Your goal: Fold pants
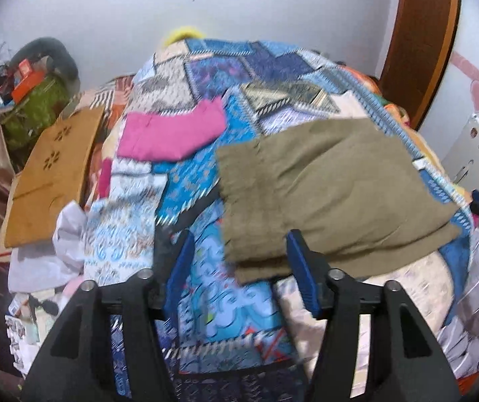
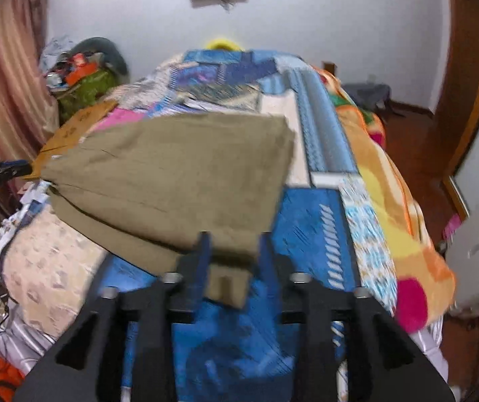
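Note:
The olive-brown pants (image 1: 333, 187) lie folded into a thick rectangle on the patchwork bedspread (image 1: 205, 174). My left gripper (image 1: 239, 244) is open, its blue-padded fingers (image 1: 301, 268) spread at the near left corner of the pants, gripping nothing. In the right wrist view the pants (image 2: 179, 174) fill the middle. My right gripper (image 2: 234, 244) is open, its fingers on either side of the near corner of the pants, where a small flap (image 2: 227, 284) hangs between them. Both views are motion-blurred.
A folded pink garment (image 1: 169, 134) lies further back on the bed. A wooden board (image 1: 51, 181) leans at the bed's left side. A green bag of clutter (image 1: 35, 107) stands in the far left corner. An orange blanket (image 2: 390, 184) drapes the bed's right edge. A brown door (image 1: 420, 40) is at the right.

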